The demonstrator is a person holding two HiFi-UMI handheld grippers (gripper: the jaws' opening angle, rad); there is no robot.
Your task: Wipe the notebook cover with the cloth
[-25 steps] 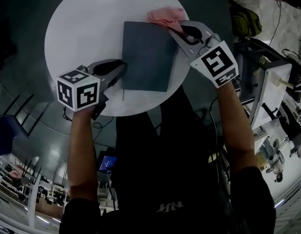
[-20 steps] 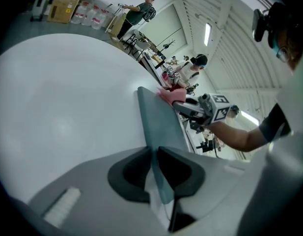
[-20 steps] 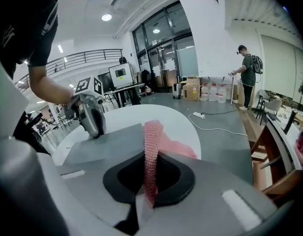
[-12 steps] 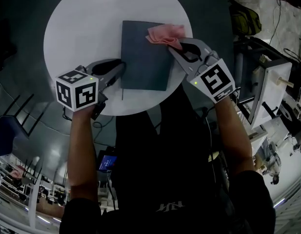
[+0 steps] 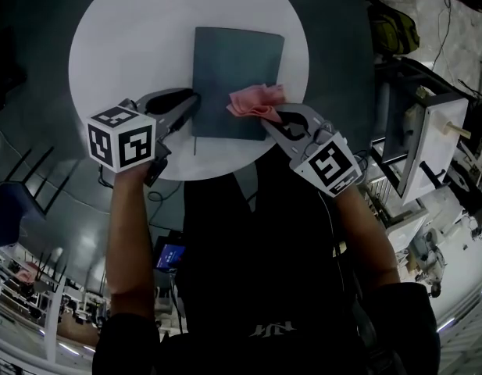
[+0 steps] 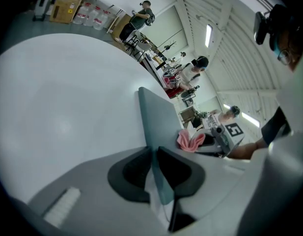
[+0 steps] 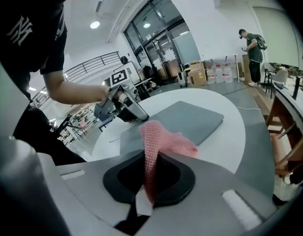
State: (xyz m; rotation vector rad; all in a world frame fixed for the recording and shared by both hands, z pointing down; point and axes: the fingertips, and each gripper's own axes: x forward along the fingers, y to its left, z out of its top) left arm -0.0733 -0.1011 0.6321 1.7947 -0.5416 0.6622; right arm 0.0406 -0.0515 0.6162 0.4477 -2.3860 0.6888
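A dark grey notebook [image 5: 237, 73] lies flat on the round white table [image 5: 131, 37]. My left gripper [image 5: 192, 109] is shut on the notebook's near left edge, which runs between the jaws in the left gripper view [image 6: 161, 181]. A pink cloth [image 5: 256, 102] rests on the near right part of the cover, and my right gripper [image 5: 270, 119] is shut on it. In the right gripper view the cloth [image 7: 158, 141] rises from the jaws and folds onto the notebook [image 7: 185, 119]. The left gripper [image 7: 124, 107] shows beyond it there.
The table's near edge [image 5: 217, 180] runs just below the notebook, over the person's dark shirt. A white stand with a frame [image 5: 424, 135] is off to the right. Other people stand far off in the hall [image 6: 141, 16].
My right gripper has dragged the pink cloth from the notebook's far right corner down toward its near right edge. The left gripper has kept its hold on the notebook's edge.
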